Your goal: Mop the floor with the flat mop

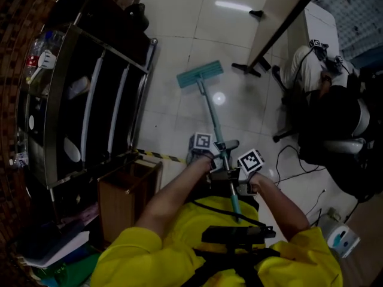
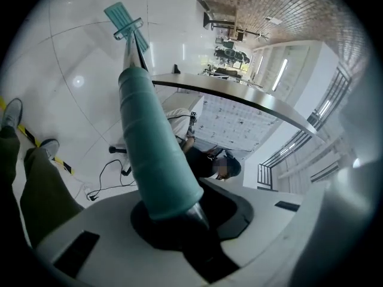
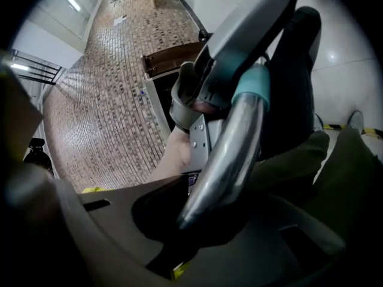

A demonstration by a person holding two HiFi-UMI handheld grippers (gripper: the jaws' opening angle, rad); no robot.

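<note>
The left gripper (image 2: pixel 179 223) has its jaws clamped on the mop handle (image 2: pixel 157 142), at approx. the spot where the teal sleeve ends and bare metal begins. The contact itself sits in a dark recess, so the pad faces can't be made out. From the jaws the handle runs straight ahead to the flat mop head (image 2: pixel 122 18), small at the far end and lying on the pale tiled floor (image 2: pixel 66 58). Right of the handle and beyond the jaws, a seated person (image 2: pixel 206 160) is partly hidden under a desk (image 2: pixel 239 94). The right gripper (image 3: pixel 191 220) is closed on the same handle's metal section, its grip point also lost in shadow. Just ahead of its jaws a grey fitting (image 3: pixel 206 82) w/ a teal collar blocks much of the view and can't be identified. A brick wall (image 3: pixel 102 100) fills the left. From the head view both grippers sit close together on the handle. A dark metal rack (image 1: pixel 90 94) stands well left of them, its contents too dim to tell, and a wooden cabinet (image 1: pixel 128 196) is near the left gripper, cut off by the person's sleeve.
</note>
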